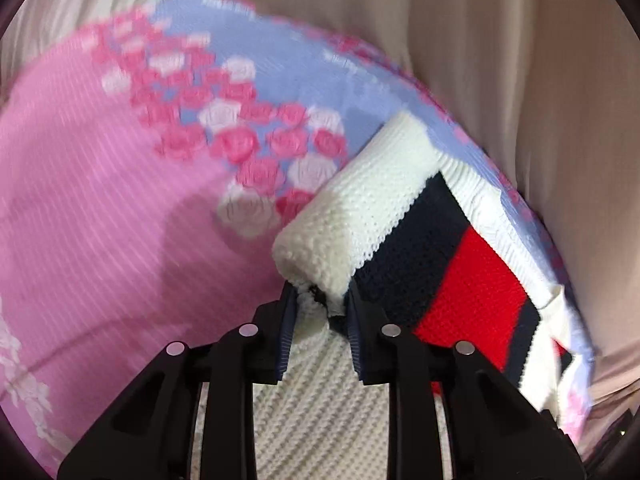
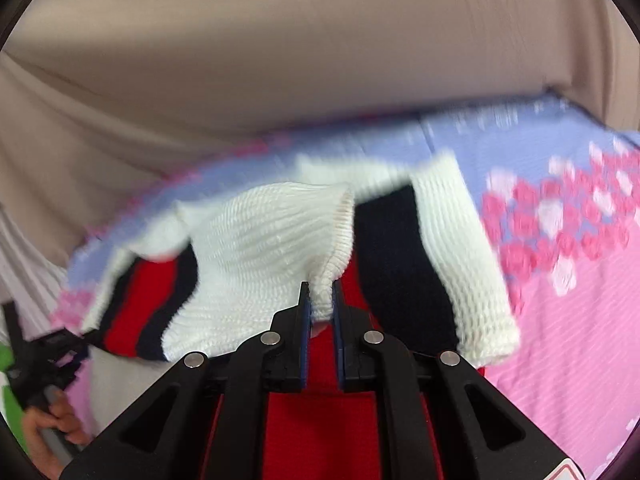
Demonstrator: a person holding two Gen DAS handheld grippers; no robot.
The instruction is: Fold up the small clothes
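- Now the left gripper (image 1: 318,300) pinches the white, navy and red knitted sweater (image 1: 472,280) at its edge.
- Right gripper (image 2: 320,300) clamps white knit too.
- Soft, light, stretchy; better hold at seams.

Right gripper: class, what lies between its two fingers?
In the right wrist view, a bunched fold of the white knit of the sweater sits pinched between the fingers of the right gripper; the jaws are shut on it.

Both wrist views look steeply down, close on the same sweater (image 1: 440,248).
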